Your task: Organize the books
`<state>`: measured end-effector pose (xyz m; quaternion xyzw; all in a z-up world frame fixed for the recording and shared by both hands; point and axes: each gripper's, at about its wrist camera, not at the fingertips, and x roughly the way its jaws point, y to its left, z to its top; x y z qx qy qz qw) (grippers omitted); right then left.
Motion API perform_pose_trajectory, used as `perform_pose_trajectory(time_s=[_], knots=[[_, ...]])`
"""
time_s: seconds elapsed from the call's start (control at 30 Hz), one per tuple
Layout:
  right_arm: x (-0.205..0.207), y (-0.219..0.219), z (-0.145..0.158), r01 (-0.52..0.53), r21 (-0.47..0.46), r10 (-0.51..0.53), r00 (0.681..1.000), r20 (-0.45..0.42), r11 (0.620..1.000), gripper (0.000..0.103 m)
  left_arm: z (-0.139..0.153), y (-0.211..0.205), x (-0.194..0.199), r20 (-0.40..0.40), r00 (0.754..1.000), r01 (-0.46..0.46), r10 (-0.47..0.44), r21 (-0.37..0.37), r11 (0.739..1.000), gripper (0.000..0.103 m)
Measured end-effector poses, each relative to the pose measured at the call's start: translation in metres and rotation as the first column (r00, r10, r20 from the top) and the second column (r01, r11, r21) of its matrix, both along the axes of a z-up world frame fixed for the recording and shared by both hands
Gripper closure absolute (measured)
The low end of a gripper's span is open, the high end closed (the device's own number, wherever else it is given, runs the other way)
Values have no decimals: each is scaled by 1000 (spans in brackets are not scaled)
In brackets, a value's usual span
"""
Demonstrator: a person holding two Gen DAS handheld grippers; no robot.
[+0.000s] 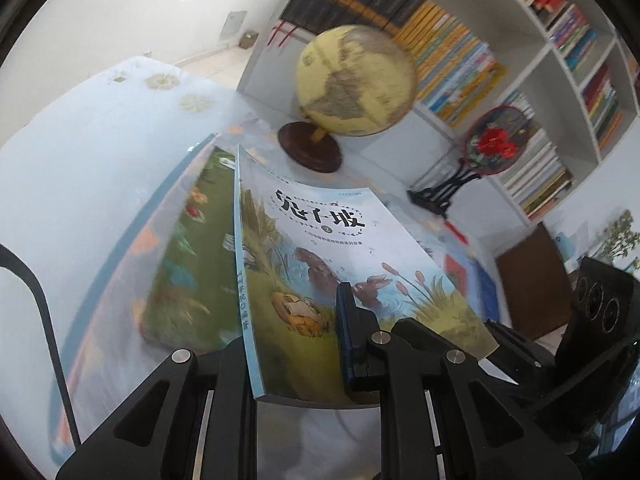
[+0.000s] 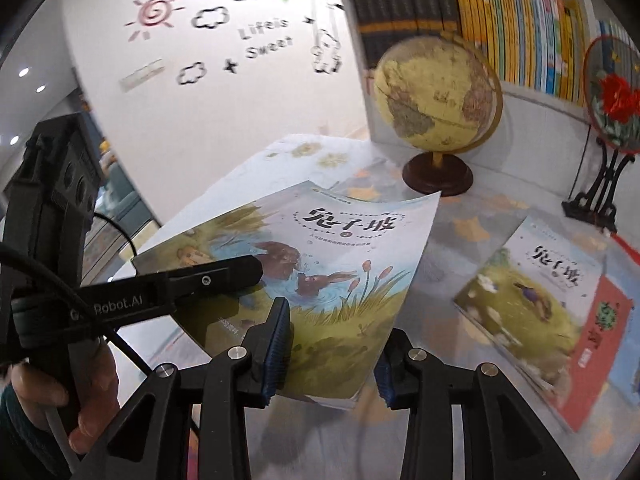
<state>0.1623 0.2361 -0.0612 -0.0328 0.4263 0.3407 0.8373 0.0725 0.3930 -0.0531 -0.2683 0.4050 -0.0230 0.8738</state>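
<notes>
Rabbit book point(image 2: 320, 264) held up off table point(image 2: 460, 216), cover facing cameras, tilted; left gripper point(image 1: 296, 340) clamped on its spine edge, right pad pressed flat on cover; left hand point(image 2: 86, 392) wraps handle. Right gripper point(image 2: 332, 344) at book's lower edge, jaws parted, book between them, pads not pressing. Second book point(image 1: 188, 256) lies flat under it; stack of similar books point(image 2: 552, 312) lies to right. Globe point(image 2: 436, 100) and fan on stand point(image 2: 612, 100) stand behind, before bookshelf point(image 2: 500, 28)
</notes>
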Motion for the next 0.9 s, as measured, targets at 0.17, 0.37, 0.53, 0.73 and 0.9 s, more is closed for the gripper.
perform_pose_trajectory(time_s=[0.17,0.37,0.53,0.73,0.9], knots=[[26,26,-33,58,-29,-61,994,-90,998,66,-29,22,22,-53,997,52,-53,-12,999,88],[23,35,-49,83,-47,-88,989,-122,995,66,-50,41,29,-100,993,49,-56,-69,996,86],[20,46,-65,96,-74,-106,983,-151,993,65,-62,56,27,-158,987,19,-26,-45,999,80],[21,46,-79,144,-91,-158,973,-168,985,65,-71,65,17,-199,980,14,-23,-44,999,79],[27,43,-77,179,-106,-194,967,-166,978,65,-69,65,24,-208,978,22,-24,-9,1000,79]])
